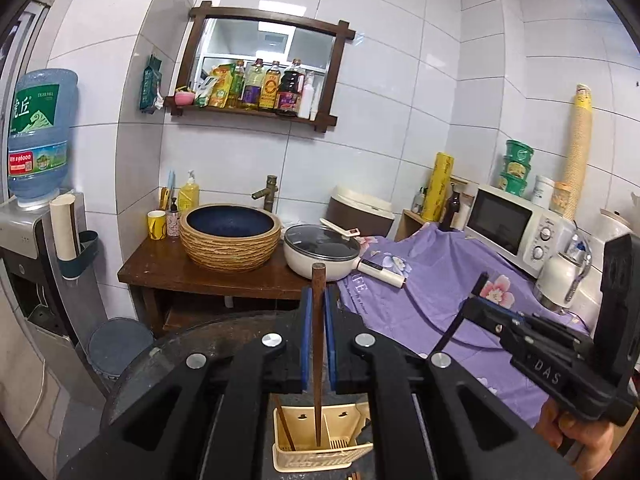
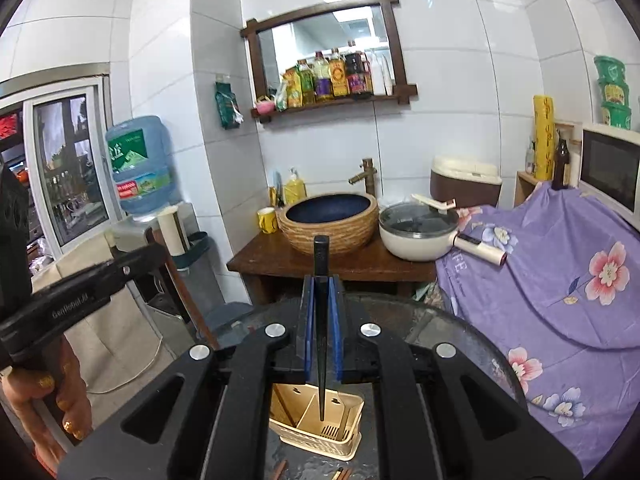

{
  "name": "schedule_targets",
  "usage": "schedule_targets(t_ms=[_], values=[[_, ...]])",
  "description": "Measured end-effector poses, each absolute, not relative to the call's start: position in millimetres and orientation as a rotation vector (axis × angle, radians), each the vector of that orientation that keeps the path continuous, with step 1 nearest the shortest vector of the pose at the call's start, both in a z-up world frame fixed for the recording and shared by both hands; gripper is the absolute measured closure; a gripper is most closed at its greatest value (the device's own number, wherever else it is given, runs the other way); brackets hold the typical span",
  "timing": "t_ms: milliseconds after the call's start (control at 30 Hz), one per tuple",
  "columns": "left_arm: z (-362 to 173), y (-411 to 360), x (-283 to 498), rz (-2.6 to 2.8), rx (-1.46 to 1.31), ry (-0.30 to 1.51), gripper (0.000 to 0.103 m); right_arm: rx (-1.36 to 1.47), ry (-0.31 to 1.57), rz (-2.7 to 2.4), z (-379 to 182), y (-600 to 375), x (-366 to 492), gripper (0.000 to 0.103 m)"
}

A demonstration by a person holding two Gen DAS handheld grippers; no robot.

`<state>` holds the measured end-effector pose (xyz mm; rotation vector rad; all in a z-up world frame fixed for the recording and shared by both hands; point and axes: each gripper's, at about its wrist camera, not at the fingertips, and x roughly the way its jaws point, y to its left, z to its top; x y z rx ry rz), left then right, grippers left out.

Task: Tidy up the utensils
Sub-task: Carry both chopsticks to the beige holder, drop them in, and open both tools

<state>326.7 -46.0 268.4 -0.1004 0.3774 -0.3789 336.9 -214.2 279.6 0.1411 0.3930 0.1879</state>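
Black right gripper (image 1: 480,280) body reads "DAS"; black left gripper (image 2: 160,256) arm "GenRobot.AI"; blue water jug (image 1: 40,136) label "TIGER HILL"; purple floral cloth (image 2: 560,288) "LIFE".

Small home kitchen corner, white-tiled walls. Vessel sink (image 1: 230,236) on wooden counter (image 1: 168,264), oil bottles (image 1: 264,84) on shelf. Microwave (image 1: 516,226), lidded pot (image 1: 320,250), water dispenser bottle (image 1: 38,132).

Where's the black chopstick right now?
The black chopstick is clamped upright in the right gripper, centre of the right wrist view, its tip pointing down into the beige holder below.
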Motion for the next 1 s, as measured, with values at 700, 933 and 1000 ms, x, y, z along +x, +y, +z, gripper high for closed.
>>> schedule_targets(t_ms=[700, 933, 1000], values=[[150, -58, 391, -0.341, -0.085, 0.601, 0.097, 0.135, 0.566, 0.168, 156, -206, 385, 0.095], [138, -62, 392, -0.343, -0.080, 0.614, 0.097, 0.129, 0.550, 0.162, 154, -208, 384, 0.095], [138, -64, 391, -0.345, -0.074, 0.610, 0.095, 0.129, 0.546, 0.148, 152, -210, 384, 0.093]])
